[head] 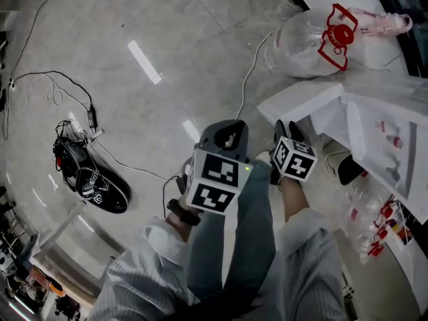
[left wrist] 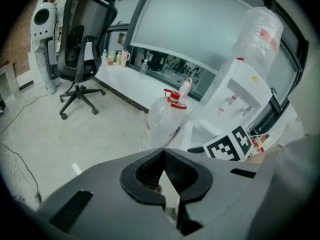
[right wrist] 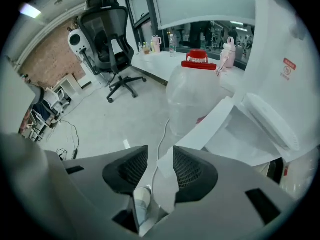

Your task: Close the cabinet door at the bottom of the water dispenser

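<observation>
Count as I find it: two grippers in my hands, the left gripper (left wrist: 163, 166) and the right gripper (right wrist: 160, 166). One water dispenser (left wrist: 239, 94), with one cabinet door (head: 301, 104). Two large water jugs: the floor jug (right wrist: 192, 94) and the top jug (left wrist: 260, 34). One office chair (left wrist: 80, 39). The small bottles (left wrist: 116, 59) on the ledge are several; I cannot tell the exact number.
</observation>
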`<state>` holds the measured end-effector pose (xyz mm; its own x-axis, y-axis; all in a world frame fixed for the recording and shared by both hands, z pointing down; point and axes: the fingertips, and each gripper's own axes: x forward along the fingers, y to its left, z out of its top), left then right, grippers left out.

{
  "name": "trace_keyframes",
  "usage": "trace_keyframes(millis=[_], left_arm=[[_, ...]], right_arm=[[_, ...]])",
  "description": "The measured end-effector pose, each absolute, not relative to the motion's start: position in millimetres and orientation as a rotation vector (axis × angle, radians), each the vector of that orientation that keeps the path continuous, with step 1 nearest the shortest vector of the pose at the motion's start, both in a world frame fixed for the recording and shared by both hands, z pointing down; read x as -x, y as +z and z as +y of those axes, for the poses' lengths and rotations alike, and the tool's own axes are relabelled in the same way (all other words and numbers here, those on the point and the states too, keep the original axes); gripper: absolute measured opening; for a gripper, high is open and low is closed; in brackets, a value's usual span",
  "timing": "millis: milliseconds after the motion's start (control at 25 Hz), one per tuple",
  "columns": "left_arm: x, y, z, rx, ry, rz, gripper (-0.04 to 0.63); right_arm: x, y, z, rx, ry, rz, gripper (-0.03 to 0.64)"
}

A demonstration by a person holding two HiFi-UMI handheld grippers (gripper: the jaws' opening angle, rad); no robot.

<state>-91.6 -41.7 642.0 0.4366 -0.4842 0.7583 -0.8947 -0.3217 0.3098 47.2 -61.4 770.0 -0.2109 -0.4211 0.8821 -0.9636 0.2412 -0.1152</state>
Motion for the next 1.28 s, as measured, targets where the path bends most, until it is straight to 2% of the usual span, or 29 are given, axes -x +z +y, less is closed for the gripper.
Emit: trace_keyframes(millis=[200,920,1280], left_arm=[[102,647,-36,-1.934,0.709,-1.164,0.011],[120,656,-35,-1.949,0.698,-1.121,0.011],[96,663,-37,-1.969,0.710,-1.092,0.011]], right_arm=[[-43,792,-64,-1.279,0.928,-1.692,0.164],[-62,813,-55,-1.362,0.829,-1.451,0.160],[-98,812,-24,-1.416,0.876,-1.407,0.156]])
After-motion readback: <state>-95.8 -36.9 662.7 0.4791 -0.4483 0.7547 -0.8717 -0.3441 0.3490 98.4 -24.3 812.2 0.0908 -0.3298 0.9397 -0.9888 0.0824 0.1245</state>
